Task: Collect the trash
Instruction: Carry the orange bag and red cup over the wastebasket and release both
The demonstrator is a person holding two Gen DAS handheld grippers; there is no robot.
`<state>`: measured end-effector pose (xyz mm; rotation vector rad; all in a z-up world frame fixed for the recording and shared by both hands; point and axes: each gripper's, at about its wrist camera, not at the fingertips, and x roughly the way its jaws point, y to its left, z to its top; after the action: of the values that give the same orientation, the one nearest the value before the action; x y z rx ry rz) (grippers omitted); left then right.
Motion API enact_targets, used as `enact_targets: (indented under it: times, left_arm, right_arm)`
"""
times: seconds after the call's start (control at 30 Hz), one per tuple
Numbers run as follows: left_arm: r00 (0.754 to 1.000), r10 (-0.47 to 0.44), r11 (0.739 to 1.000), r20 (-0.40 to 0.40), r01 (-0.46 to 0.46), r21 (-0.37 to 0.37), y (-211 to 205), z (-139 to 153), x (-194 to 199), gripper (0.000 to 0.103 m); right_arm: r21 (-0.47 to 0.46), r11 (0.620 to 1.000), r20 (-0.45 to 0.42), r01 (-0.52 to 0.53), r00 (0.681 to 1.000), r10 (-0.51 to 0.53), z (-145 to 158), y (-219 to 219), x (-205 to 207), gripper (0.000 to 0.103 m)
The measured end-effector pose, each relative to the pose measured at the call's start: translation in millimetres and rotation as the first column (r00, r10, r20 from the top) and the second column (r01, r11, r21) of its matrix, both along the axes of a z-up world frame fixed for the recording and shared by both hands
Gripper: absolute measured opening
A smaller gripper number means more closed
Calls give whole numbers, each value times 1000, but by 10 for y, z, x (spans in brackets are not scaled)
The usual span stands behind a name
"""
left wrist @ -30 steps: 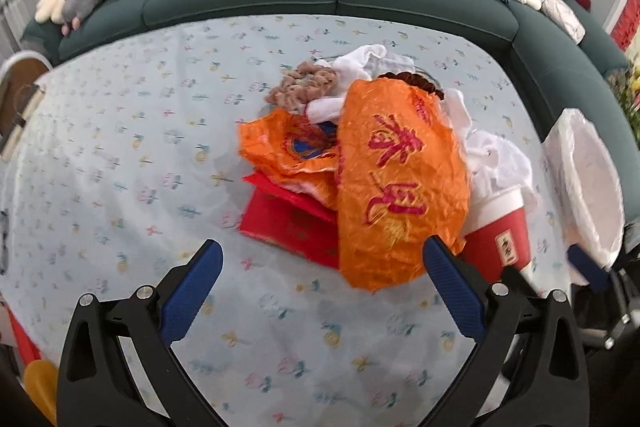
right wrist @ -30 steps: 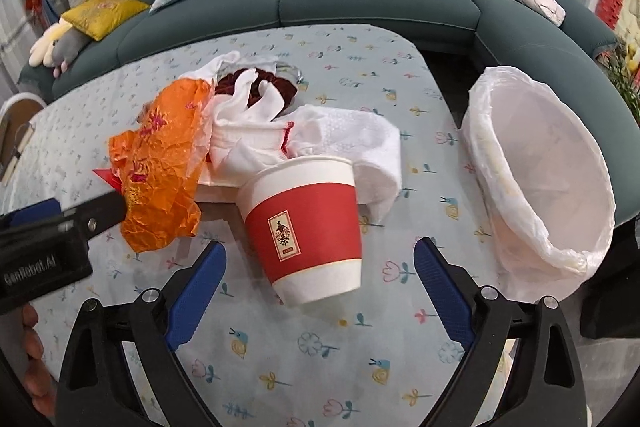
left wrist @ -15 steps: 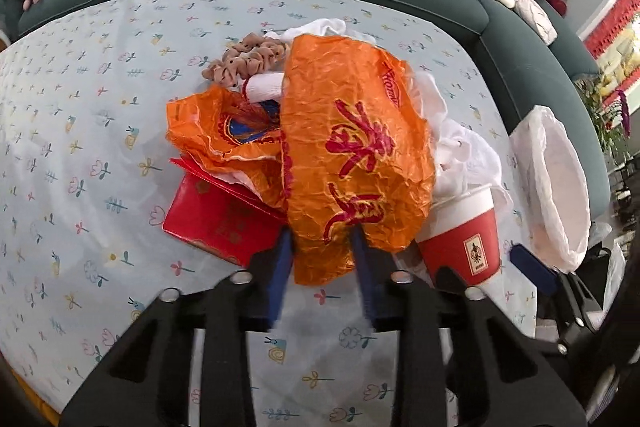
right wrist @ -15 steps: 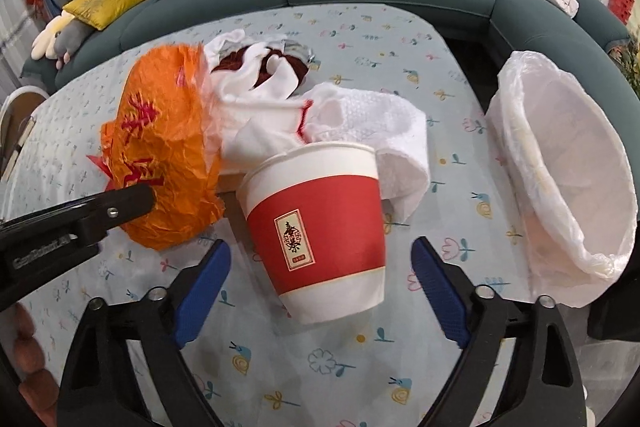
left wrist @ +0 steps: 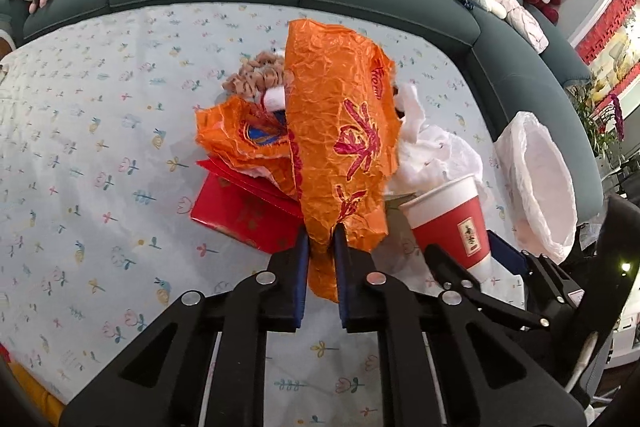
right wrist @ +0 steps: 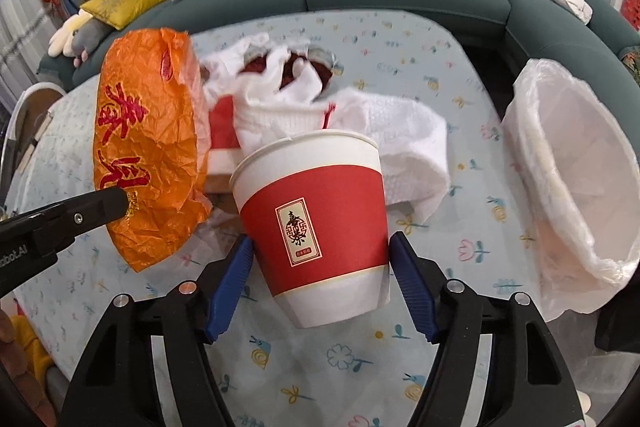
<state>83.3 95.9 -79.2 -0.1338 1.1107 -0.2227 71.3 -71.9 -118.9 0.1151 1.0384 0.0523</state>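
Left gripper [left wrist: 320, 247]: fingers narrow and closing, pinching the lower edge of the orange wrapper [left wrist: 336, 139], which rises crumpled just left of the paper cup [right wrist: 316, 227]. Right gripper [right wrist: 320, 279]: fingers closing around the paper cup, a blue pad at each side; contact cannot be told. The cup stands tilted on the counter [right wrist: 472, 79], with white tissue [right wrist: 404, 147] behind it and the lined trash bin [right wrist: 572, 179] to its right.
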Motion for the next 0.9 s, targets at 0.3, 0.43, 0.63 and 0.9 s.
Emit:
enact_targets:
  times: [0.3, 0.43, 0.63, 0.9]
  left_arm:
    - [996, -48, 998, 71, 50, -28, -252, 412, -49, 11]
    - [989, -103, 993, 104, 108, -43, -571, 590, -24, 11]
    - [964, -226, 971, 142, 234, -40, -1238, 752, -8, 11]
    - [926, -350, 933, 141, 359, -39, -2124, 743, 43, 11]
  right_arm:
    - [9, 997, 94, 81, 992, -82, 452, -352, -190, 67]
    - [10, 989, 136, 145, 980, -145, 645, -648, -269, 67]
    - [-4, 966, 182, 258, 950, -253, 822, -1255, -413, 67]
    - [19, 922, 185, 386, 905, -382, 790, -2027, -553, 67]
